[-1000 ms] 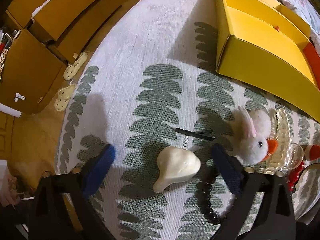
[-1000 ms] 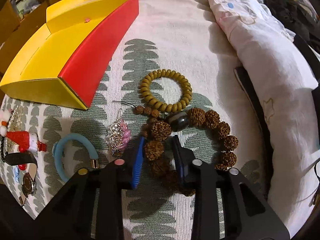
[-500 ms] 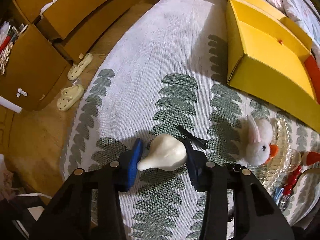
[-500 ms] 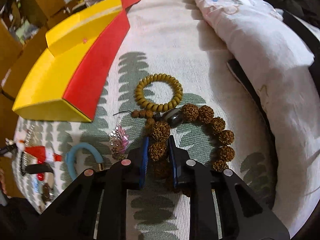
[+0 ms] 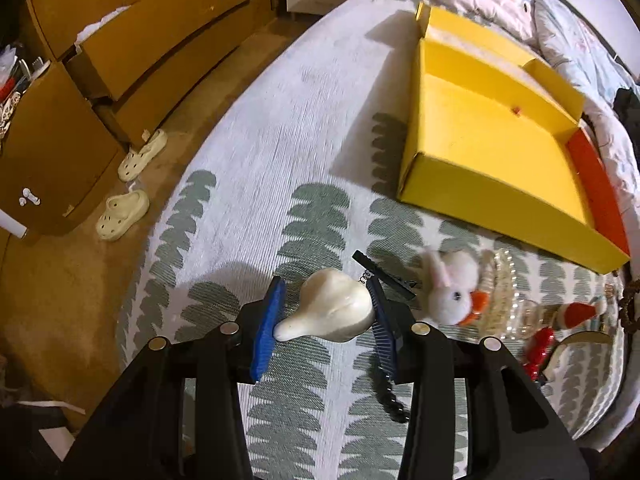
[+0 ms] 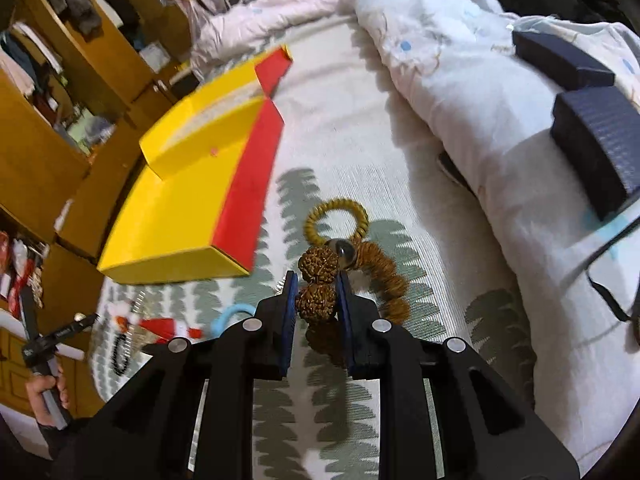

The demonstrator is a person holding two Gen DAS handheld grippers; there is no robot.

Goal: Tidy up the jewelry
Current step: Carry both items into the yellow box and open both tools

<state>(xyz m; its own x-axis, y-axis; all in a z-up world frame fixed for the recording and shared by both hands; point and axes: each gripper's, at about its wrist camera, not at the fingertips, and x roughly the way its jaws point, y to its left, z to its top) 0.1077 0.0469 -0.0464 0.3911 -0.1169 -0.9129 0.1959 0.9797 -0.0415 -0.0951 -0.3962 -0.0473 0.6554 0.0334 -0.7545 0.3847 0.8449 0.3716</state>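
Note:
My left gripper (image 5: pixel 325 286) is shut on a smooth cream pear-shaped piece (image 5: pixel 332 312), held just above the leaf-patterned bedspread (image 5: pixel 280 128). A black hair clip (image 5: pixel 384 274) and a white plush rabbit clip (image 5: pixel 452 290) lie just beyond it, and a string of black beads (image 5: pixel 390 396) shows below the right finger. My right gripper (image 6: pixel 316 280) is shut on a knobbly brown seed-bead bracelet (image 6: pixel 316 302), lifted so that its other beads hang in an arc to the right. A smaller tan bead bracelet (image 6: pixel 336 216) lies flat behind it. The open yellow box (image 5: pixel 480 148) with its red flap (image 6: pixel 244 200) stands farther back.
A clear hair claw (image 5: pixel 500 280), red trinkets (image 5: pixel 540 344), a Santa clip (image 6: pixel 160 326) and a blue ring (image 6: pixel 232 316) lie near the bed's edge. Two dark blue boxes (image 6: pixel 596 132) rest on the quilt at right. Slippers (image 5: pixel 124 212) and wooden drawers (image 5: pixel 132 52) are off the bed. A person's hand (image 6: pixel 44 392) shows at lower left.
My left gripper closed from wide open onto the cream piece and lifted it. My right gripper tightened on the brown bead and raised the bracelet off the bedspread, tilting toward the yellow box.

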